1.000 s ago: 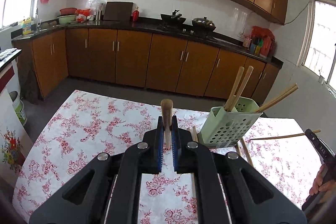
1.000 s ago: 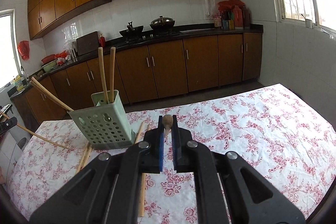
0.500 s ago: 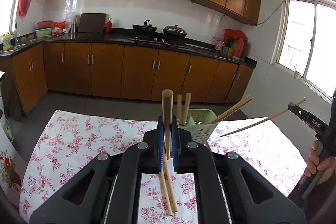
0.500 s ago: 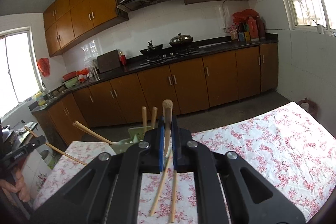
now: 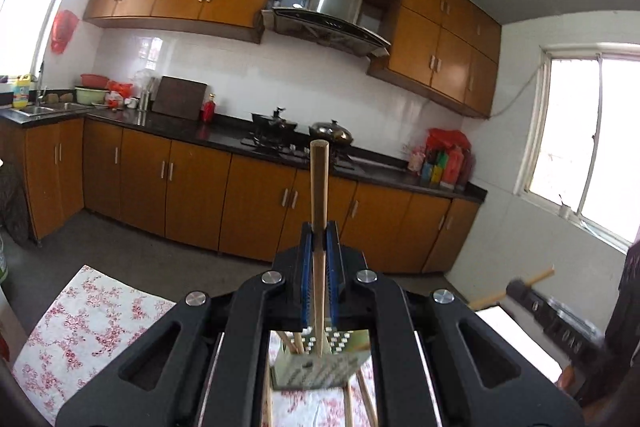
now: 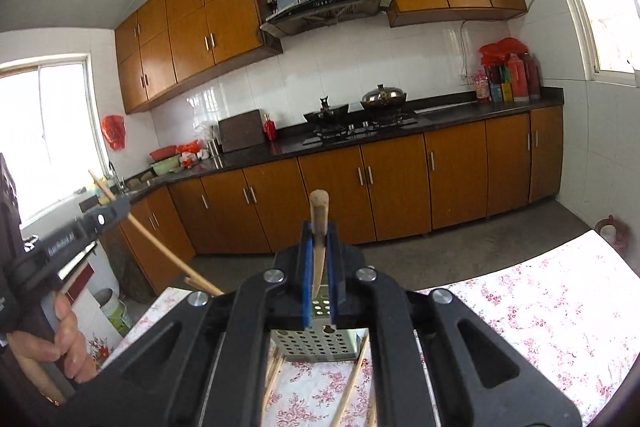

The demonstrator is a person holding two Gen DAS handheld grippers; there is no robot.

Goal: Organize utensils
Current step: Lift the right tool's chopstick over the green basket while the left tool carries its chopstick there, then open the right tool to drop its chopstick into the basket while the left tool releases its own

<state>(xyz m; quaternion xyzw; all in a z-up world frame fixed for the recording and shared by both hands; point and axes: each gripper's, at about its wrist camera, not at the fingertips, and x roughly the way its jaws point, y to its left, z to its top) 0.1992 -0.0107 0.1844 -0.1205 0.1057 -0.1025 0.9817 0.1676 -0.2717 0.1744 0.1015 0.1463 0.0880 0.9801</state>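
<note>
Between its closed blue pads, each gripper, left (image 5: 319,241) and right (image 6: 319,241), clamps one upright chopstick (image 5: 319,187) (image 6: 318,223) directly above the perforated green holder (image 5: 320,367) (image 6: 312,345) below.

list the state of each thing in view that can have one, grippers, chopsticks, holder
left gripper: shut on a wooden chopstick, upright
right gripper: shut on a second wooden chopstick, upright
pale green perforated plastic utensil holder: standing on the floral tablecloth, chopsticks already inside
loose wooden chopsticks: lying flat beside the holder
</note>
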